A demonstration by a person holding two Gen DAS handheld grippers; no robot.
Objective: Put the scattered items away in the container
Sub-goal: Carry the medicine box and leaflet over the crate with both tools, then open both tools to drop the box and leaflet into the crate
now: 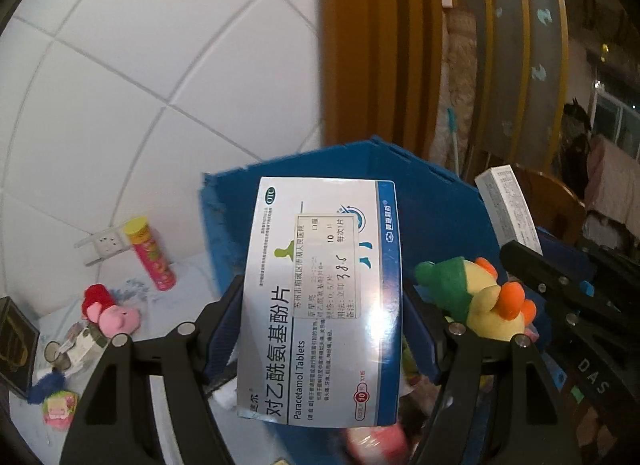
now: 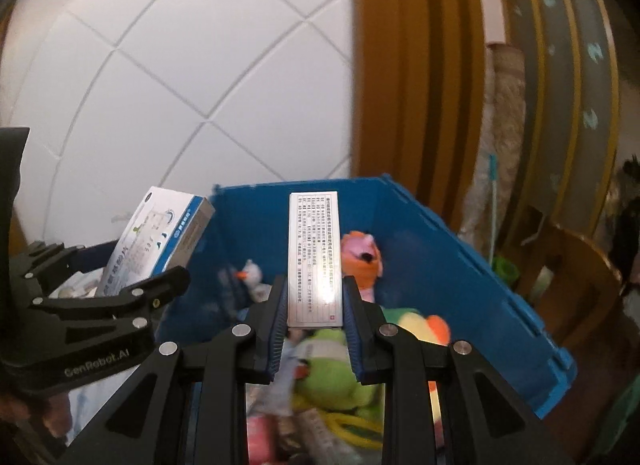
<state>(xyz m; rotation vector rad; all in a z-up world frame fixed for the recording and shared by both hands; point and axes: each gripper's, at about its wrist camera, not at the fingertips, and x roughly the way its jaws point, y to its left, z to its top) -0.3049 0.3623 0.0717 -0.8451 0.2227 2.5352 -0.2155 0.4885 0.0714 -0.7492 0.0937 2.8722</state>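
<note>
- Here, in the left wrist view, the left tool (image 1: pixel 322 329) is closed on a flat, glossy paracetamol box (image 1: pixel 320 297), its blue pads pressing the box's two long edges; the box's long axis runs forward along the fingers.
- The blue bin (image 1: pixel 432 201), ribbed rigid plastic, lies straight ahead and below the box, so a release into the bin looks like a short move forward and down.
- Beside the bin on the pale tabletop (image 1: pixel 192 265) lie loose items: a pink tube (image 1: pixel 150 255), a soft pink plush (image 1: pixel 114 311) and small packets nearer the camera.
- A green-and-yellow plush (image 1: pixel 480 297) sits just right of the box, and beyond it the right tool (image 1: pixel 532 261) carries a narrow white box (image 1: pixel 508 201).
- In the right wrist view, the right tool (image 2: pixel 315 305) is closed on that narrow box (image 2: pixel 315 257), a thin, shiny carton standing lengthwise between the pads, directly above the bin's (image 2: pixel 460 265) open interior.
- The bin already holds soft toys, an orange-pink one (image 2: pixel 362 257) against its far wall; the right tool seems nearer to dropping than the left tool (image 2: pixel 132 285), which is at the bin's left rim.
</note>
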